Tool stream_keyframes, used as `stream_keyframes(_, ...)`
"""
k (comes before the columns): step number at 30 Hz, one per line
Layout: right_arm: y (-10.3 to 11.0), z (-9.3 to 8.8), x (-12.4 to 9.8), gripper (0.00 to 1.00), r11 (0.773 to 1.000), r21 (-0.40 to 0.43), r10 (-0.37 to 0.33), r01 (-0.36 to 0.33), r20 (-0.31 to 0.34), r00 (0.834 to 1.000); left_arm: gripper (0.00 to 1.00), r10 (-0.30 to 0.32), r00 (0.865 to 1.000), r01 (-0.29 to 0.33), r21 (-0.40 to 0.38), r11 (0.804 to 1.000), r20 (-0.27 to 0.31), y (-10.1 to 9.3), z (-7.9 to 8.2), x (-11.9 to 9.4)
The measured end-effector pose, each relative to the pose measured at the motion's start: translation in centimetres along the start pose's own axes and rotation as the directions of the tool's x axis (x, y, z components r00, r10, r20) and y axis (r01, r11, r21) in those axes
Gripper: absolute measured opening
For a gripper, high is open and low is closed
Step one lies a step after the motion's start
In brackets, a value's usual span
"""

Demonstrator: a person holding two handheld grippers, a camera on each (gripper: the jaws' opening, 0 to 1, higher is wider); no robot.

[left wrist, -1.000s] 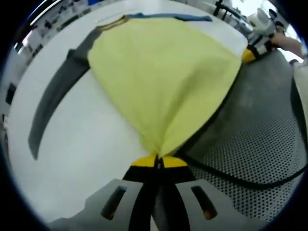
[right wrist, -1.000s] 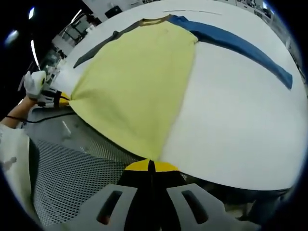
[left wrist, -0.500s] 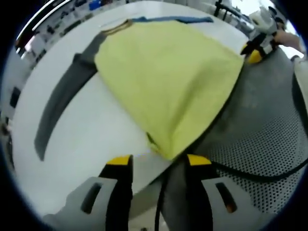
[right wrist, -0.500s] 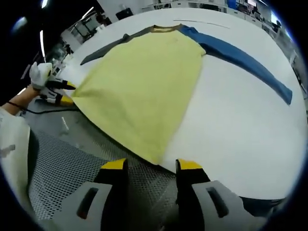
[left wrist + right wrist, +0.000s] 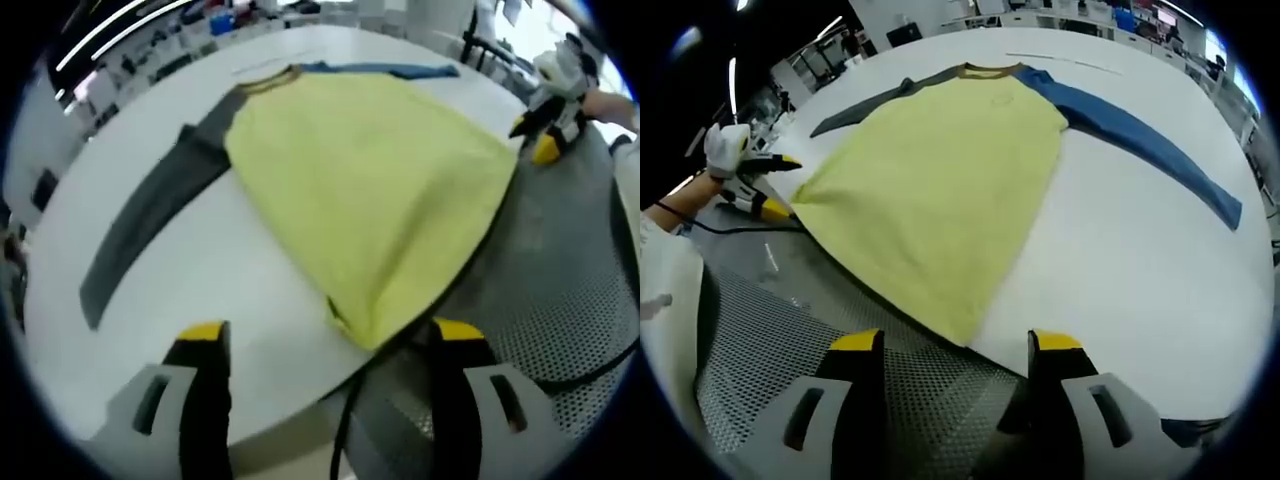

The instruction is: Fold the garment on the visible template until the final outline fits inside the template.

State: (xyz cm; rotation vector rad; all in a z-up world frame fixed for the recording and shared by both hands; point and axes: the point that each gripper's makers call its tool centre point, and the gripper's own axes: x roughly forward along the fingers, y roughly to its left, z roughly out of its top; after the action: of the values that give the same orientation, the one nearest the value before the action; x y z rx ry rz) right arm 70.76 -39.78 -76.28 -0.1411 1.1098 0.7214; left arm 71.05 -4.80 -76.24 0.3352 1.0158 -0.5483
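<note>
Shirt point(image 5: 370, 190) is lying flat on the counter point(image 5: 200, 290), hem at six o'clock, just released; I'm holding both hand-held grippers point(image 5: 325, 345) point(image 5: 955, 345) apart, so folding is starting next.

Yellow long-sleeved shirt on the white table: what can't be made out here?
- Yellow long-sleeved shirt: its hem hangs over the white table edge; in both views, the overhang's length is hidden.
- Template outline: no marking can be made out in either view.
- Blue sleeve: foreshortened in the left gripper view, its cuff indistinct.
</note>
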Motion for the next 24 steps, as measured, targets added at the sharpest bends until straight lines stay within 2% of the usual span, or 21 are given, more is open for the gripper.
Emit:
stream_keyframes(3, -0.03, -0.02, 0.07, 0.59, 1.0, 0.003, -0.001, 0.001, 0.0, 1.0, 0.8, -0.008, 1.0, 0.009, -0.023, 1.0, 0.013, -0.14, 0.14, 0.01)
stream_keyframes(7, -0.01, 0.04, 0.05, 0.59, 1.0, 0.003, -0.004, 0.004, 0.001, 1.0, 0.86, 0.012, 1.0, -0.012, -0.015, 1.0, 0.005, 0.1, 0.02, -0.01)
stream_keyframes(24, 0.01, 0.12, 0.15, 0.58, 1.0, 0.007, -0.004, 0.004, 0.0, 1.0, 0.79, 0.009, 1.0, -0.009, 0.008, 1.0, -0.022, -0.07, -0.4, 0.14)
